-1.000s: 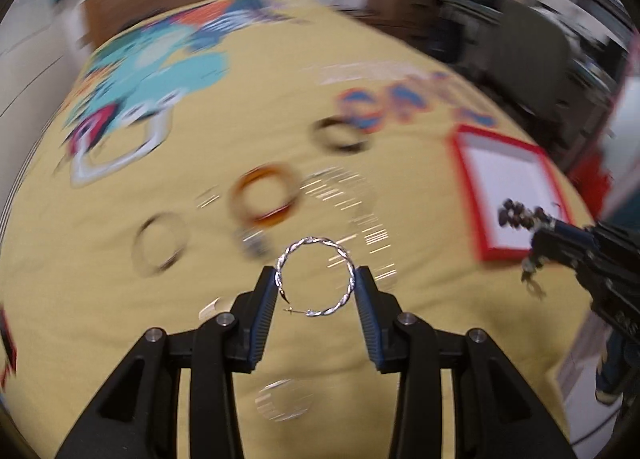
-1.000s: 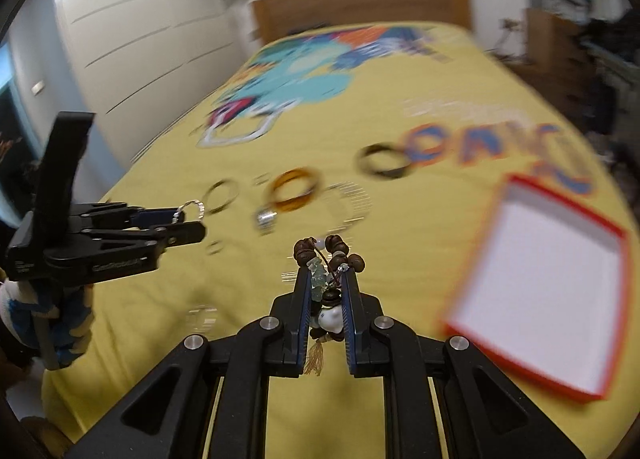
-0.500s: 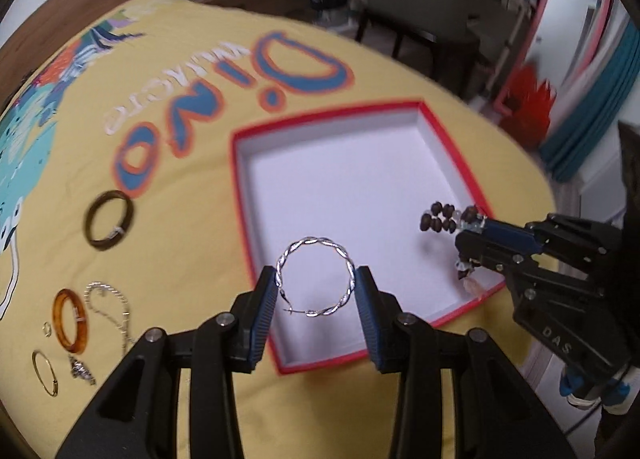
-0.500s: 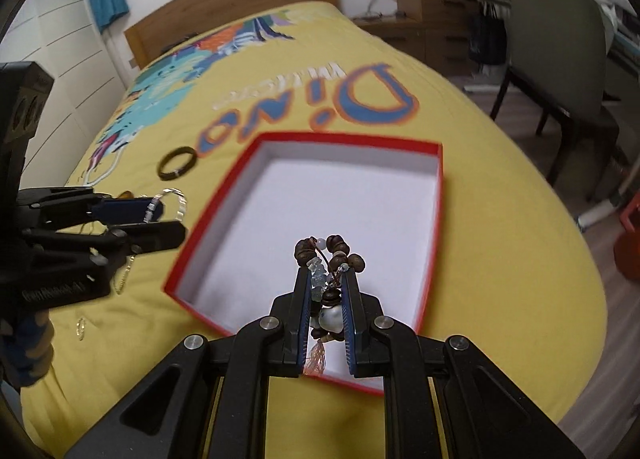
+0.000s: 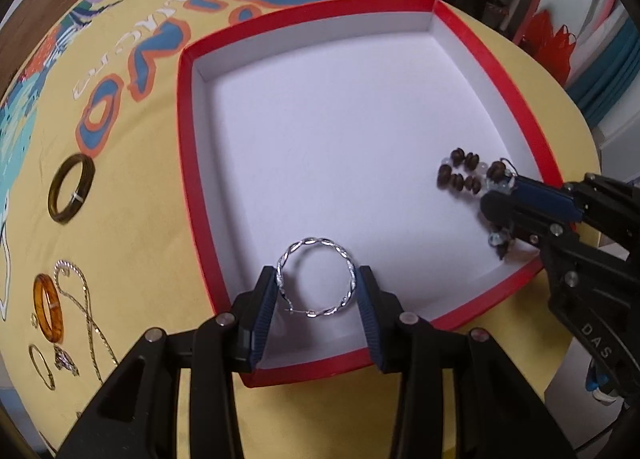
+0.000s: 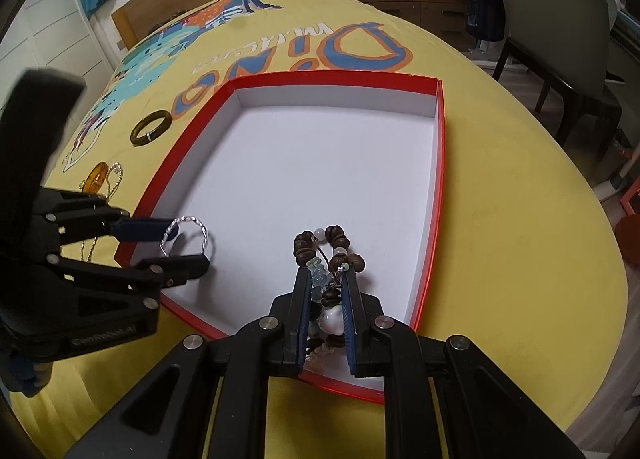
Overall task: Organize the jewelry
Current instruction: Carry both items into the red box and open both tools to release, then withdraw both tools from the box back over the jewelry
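Note:
A red box with a white inside (image 5: 188,163) (image 6: 440,187) lies on the yellow bedspread. My left gripper (image 5: 316,287) is shut on a twisted silver hoop (image 5: 347,259) and holds it over the box's near left corner; it also shows in the right wrist view (image 6: 172,241). My right gripper (image 6: 325,279) is shut on a brown bead bracelet (image 6: 308,243) with pale stones, held over the box's near right part; the bracelet also shows in the left wrist view (image 5: 460,173).
Left of the box on the spread lie a dark olive bangle (image 5: 72,187), an amber bangle (image 5: 49,307), a gold chain (image 5: 86,315), a thin gold hoop (image 5: 42,367) and a small charm (image 5: 64,359). A chair (image 6: 560,19) stands beside the bed.
Both grippers have come closer to the box and lower over it, each still holding its piece. The box fills more of both views.

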